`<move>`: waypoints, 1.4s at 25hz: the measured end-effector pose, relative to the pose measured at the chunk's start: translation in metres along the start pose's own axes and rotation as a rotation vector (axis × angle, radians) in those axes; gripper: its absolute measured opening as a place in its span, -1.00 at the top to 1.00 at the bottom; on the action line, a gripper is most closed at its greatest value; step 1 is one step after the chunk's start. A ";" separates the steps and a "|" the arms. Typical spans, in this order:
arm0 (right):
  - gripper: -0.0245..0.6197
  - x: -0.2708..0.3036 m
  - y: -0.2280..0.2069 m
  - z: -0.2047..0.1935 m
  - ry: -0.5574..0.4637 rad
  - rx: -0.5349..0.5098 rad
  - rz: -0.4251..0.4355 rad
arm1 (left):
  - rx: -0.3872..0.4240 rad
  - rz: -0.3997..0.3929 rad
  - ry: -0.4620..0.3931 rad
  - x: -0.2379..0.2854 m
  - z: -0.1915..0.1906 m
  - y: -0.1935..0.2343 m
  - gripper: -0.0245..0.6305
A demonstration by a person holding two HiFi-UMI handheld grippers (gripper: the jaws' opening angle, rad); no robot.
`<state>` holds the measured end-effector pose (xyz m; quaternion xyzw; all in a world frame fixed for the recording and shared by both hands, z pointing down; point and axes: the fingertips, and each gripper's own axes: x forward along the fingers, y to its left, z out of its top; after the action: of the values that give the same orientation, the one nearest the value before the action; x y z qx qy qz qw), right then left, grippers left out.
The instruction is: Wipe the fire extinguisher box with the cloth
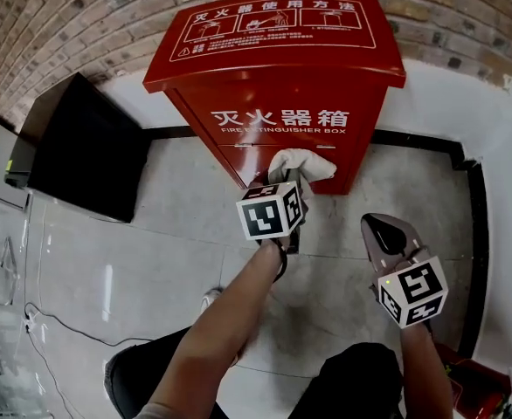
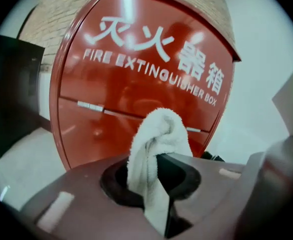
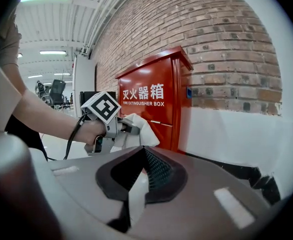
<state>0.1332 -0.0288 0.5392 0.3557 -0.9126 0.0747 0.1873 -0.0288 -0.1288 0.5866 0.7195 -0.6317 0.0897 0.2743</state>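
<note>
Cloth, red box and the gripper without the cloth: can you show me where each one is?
cloth (image 2: 159, 134): left gripper view, on its fluffy top fold.
fire extinguisher box (image 1: 278, 97): head view, on its red front panel.
right gripper (image 1: 378, 225): head view, at its shut fingertips.

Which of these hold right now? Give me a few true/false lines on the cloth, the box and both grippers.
1. The left gripper is shut on the white cloth. True.
2. The fire extinguisher box stands against a brick wall. True.
3. The cloth lies on the box's sloped top. False: it is held up in front of the box's front panel, below the lettering.
4. The right gripper holds a second cloth. False: its fingers are shut with nothing between them, off to the side of the box.
</note>
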 end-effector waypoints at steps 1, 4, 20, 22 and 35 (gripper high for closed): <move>0.85 0.001 0.002 0.009 -0.012 -0.007 0.007 | 0.019 -0.004 -0.018 -0.006 0.013 -0.004 0.73; 0.85 0.000 0.008 0.033 -0.040 -0.029 0.024 | 0.066 -0.013 -0.056 -0.023 0.044 -0.015 0.73; 0.85 0.004 0.035 0.123 -0.146 -0.110 0.062 | 0.279 -0.068 -0.228 -0.106 0.179 -0.045 0.73; 0.85 0.005 0.041 0.129 -0.153 -0.115 0.069 | 0.304 -0.071 -0.231 -0.115 0.190 -0.046 0.73; 0.85 0.029 0.077 0.141 -0.152 -0.161 0.120 | 0.210 -0.015 -0.378 -0.165 0.236 0.012 0.73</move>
<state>0.0204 -0.0284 0.4209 0.2886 -0.9469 -0.0149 0.1408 -0.1221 -0.1076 0.3146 0.7527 -0.6538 0.0164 0.0752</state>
